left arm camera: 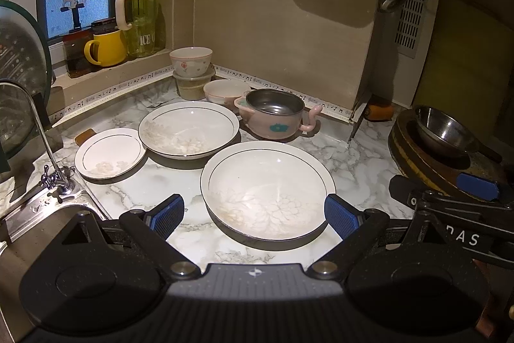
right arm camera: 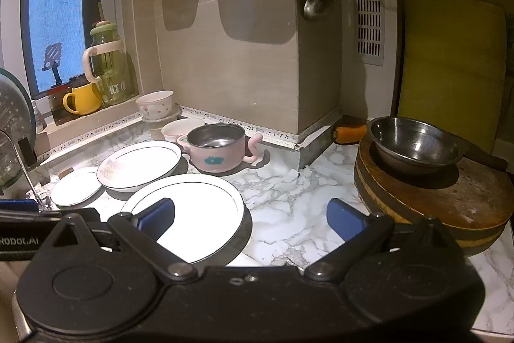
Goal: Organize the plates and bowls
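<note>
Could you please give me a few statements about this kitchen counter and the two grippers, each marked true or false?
1. Both the left gripper and the right gripper stand open and hold nothing. True.
2. The pink two-handled pot has a lid on it. False: it is uncovered, its steel inside showing.
3. The steel bowl sits on the round wooden chopping board. True.
4. The small plate is stacked inside the nearest deep plate. False: it lies by itself on the marble counter, near the tap.
5. The yellow mug stands on the window ledge. True.
</note>
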A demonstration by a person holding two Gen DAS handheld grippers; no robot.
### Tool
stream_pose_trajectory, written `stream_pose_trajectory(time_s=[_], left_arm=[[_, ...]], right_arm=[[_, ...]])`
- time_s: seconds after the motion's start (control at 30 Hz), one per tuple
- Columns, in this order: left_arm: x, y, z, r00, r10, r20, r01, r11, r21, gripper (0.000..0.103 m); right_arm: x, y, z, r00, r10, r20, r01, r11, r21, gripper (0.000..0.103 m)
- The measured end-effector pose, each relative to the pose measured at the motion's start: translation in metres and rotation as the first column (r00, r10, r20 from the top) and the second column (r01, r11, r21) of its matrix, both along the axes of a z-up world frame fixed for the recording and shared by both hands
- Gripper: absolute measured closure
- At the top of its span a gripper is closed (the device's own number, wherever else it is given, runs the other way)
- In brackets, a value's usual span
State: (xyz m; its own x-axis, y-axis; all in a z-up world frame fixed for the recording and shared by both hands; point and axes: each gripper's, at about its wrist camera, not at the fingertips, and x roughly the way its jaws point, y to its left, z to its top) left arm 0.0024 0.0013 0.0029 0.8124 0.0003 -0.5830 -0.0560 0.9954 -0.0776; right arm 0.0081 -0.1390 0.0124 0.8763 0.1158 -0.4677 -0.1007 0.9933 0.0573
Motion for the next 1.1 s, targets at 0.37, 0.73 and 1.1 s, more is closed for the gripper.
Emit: stream_pose_trajectory(time_s=[0.37, 0.73, 1.1], left_arm=[[0.004, 0.001, -0.002, 1.0, 0.019, -0.009, -0.019, 1.0, -0.019, 0.008], [0.008, -0.002, 0.0, 1.0, 0.017, 0.008, -0.017, 1.0, -0.016, 0.008], [0.011, -0.002, 0.0, 1.0, 0.02, 0.012, -0.019, 0.999, -0.027, 0.008]], right_arm=[[0.006, 0.002, -0.003, 1.0, 0.03, -0.006, -0.03, 1.0, -0.001, 0.004], [0.012, 0.001, -0.001, 0.999, 0.035, 0.002, -0.035, 0.999, 0.001, 0.005], [0.014, -0.001, 0.0, 0.999, 0.036, 0.005, -0.036, 0.999, -0.001, 0.005]])
